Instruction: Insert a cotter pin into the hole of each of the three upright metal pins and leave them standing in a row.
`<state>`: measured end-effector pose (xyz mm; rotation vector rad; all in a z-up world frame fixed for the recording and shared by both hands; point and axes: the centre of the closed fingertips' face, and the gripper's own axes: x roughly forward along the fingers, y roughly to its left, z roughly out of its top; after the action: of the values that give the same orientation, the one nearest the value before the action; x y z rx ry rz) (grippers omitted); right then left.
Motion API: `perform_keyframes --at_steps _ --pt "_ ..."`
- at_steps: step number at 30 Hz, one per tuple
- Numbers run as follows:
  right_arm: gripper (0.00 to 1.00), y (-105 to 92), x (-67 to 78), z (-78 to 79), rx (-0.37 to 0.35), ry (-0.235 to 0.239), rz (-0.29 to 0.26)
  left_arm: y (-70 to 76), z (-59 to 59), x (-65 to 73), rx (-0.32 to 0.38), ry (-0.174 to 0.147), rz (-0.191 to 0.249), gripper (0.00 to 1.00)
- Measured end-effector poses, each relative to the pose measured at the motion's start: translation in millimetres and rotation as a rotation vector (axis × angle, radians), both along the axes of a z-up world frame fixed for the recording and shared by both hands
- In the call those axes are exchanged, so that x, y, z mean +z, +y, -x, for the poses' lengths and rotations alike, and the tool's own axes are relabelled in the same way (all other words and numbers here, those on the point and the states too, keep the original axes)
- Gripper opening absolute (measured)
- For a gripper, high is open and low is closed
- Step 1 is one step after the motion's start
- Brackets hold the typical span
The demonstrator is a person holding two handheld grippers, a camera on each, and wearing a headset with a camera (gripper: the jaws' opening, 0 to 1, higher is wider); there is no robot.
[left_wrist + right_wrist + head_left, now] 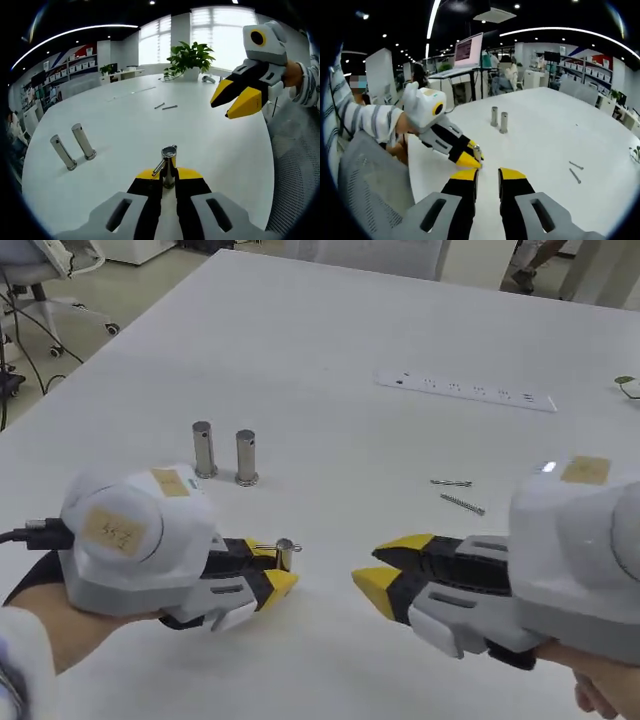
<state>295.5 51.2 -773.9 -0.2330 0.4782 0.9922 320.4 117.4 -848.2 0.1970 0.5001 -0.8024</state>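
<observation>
My left gripper (280,565) is shut on a short metal pin (285,553) that stands upright between its jaws; a thin cotter pin (159,167) sticks out sideways near its top. Two more metal pins (204,449) (246,457) stand side by side on the white table behind it. My right gripper (385,562) hovers open and empty, a short way right of the held pin and pointing at it. Two loose cotter pins (451,483) (462,504) lie flat on the table beyond the right gripper. From the right gripper view, the held pin (477,150) sits just ahead of my open jaws.
A white power strip (465,390) lies at the far right of the table (330,340). A potted plant (190,57) stands at the table's far end. Office chairs (40,280) stand off the left edge.
</observation>
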Motion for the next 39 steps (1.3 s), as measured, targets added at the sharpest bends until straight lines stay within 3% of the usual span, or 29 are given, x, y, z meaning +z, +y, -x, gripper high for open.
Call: perform_keyframes --at_steps 11,17,24,32,36,39 --pt "0.35 -32.6 26.4 14.2 -0.019 -0.033 -0.108 -3.3 -5.4 0.2 -0.037 -0.012 -0.005 0.07" --pt "0.46 -48.4 24.7 24.4 -0.022 -0.04 -0.099 -10.1 -13.7 1.6 -0.062 -0.013 -0.008 0.07" --pt "0.59 -72.9 14.3 26.6 -0.075 0.01 -0.1 -17.9 -25.9 5.2 -0.085 -0.021 -0.009 0.07" --pt "0.68 -92.4 13.8 31.3 -0.11 0.024 -0.11 -24.5 -37.7 5.0 -0.097 -0.023 -0.008 0.07" --pt "0.72 -101.1 7.0 36.5 -0.128 0.056 -0.092 -25.6 -42.3 5.5 -0.09 -0.027 -0.009 0.07" --pt "0.74 -107.8 0.0 39.3 -0.165 0.099 -0.111 -27.3 -43.3 4.8 -0.095 -0.027 -0.01 0.07"
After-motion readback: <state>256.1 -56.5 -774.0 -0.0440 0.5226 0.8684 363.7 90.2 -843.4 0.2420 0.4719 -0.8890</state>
